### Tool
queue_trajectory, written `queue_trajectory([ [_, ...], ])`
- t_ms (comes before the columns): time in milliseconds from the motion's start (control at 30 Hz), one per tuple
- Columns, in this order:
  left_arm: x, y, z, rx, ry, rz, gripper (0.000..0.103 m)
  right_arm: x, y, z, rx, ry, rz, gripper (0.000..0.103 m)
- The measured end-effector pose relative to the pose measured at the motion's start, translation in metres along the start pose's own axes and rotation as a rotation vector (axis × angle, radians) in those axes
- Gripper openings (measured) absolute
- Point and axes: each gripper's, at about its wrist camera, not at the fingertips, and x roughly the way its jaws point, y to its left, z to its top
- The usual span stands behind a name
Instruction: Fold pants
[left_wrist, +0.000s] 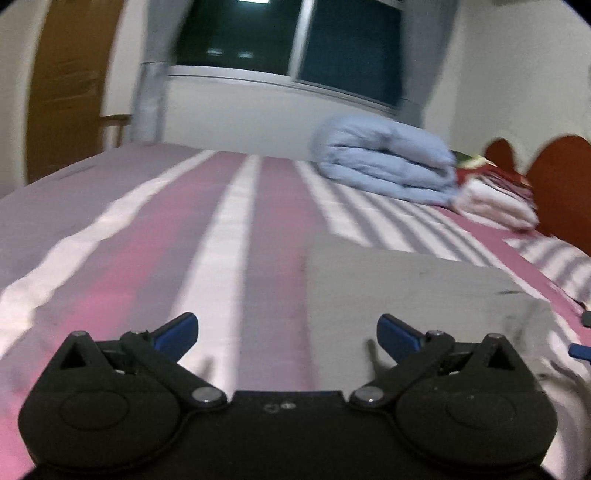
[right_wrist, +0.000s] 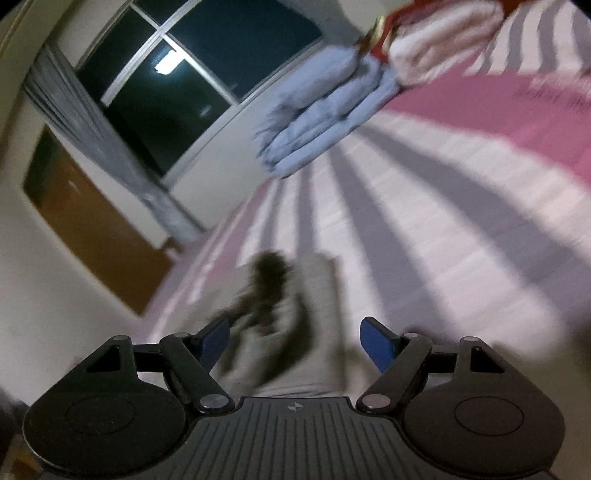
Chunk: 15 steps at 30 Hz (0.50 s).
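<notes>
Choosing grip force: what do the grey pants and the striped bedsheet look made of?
Grey pants: soft matte fabric, probably cotton knit; lies flat and dull, though blur hides the weave. Striped bedsheet: smooth woven cloth with a faint sheen on its pale bands. Both tongs open.

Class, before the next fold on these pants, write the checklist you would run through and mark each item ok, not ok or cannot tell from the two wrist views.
1. Left gripper open and empty: ok, jaws spread, nothing between them.
2. Right gripper open: ok, jaws spread wide.
3. Right gripper lined up with the grey pants: ok, cloth lies between the open fingers.
4. Pants lying flat on the striped bedsheet: ok in the left view; bunched and blurred in the right view, cannot tell.
5. Blue duvet apart from the pants: ok.
6. Which end of the pants faces the grippers: cannot tell.
</notes>
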Motion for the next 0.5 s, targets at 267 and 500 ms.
queue_trajectory([
  [267,-0.001,0.057,-0.015,-0.135,0.008,0.107,0.097,0.046,0.032,-0.018,-0.004,0.063,0.032,0.078],
  [500,0.003,0.061,-0.020,-0.123,0.047,0.092,0.097,0.091,0.049,-0.018,-0.018,0.118,-0.071,0.078],
])
